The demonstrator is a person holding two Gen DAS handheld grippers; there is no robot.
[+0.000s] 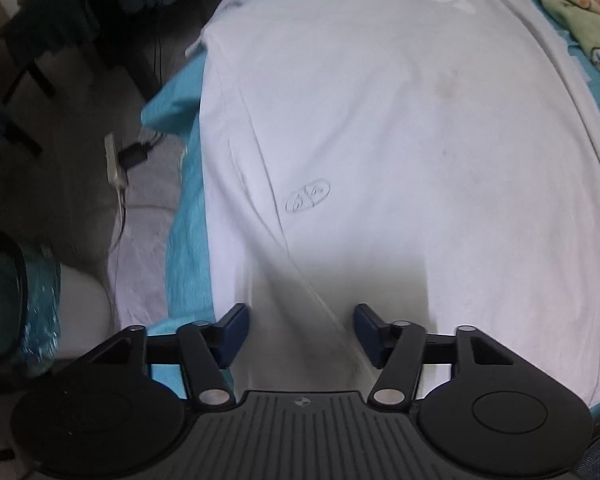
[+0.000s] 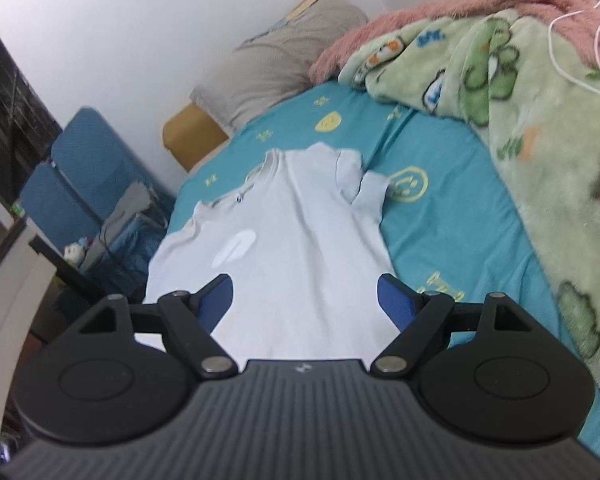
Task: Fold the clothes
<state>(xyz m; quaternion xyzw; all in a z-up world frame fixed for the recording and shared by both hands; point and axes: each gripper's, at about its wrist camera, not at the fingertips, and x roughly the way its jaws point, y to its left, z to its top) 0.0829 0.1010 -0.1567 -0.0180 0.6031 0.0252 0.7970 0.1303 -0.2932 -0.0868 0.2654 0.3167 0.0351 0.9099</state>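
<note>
A white T-shirt [image 1: 400,128] lies spread flat on a turquoise bed sheet [image 1: 188,224], collar at the far end. A small oval logo [image 1: 307,195] marks its lower part, and its left edge hangs over the bed's side. My left gripper [image 1: 300,328] is open just above the shirt's near hem, nothing between its blue pads. In the right wrist view the T-shirt [image 2: 300,232] shows in full, one sleeve [image 2: 370,194] folded up at the right. My right gripper [image 2: 305,300] hovers open over the shirt's lower half.
A green cartoon blanket [image 2: 540,152] and a pink one [image 2: 440,16] are piled along the bed's right side. A grey pillow [image 2: 276,56] lies at the head. Left of the bed are a blue chair [image 2: 80,172], a power strip [image 1: 114,160] with cables, and dark furniture.
</note>
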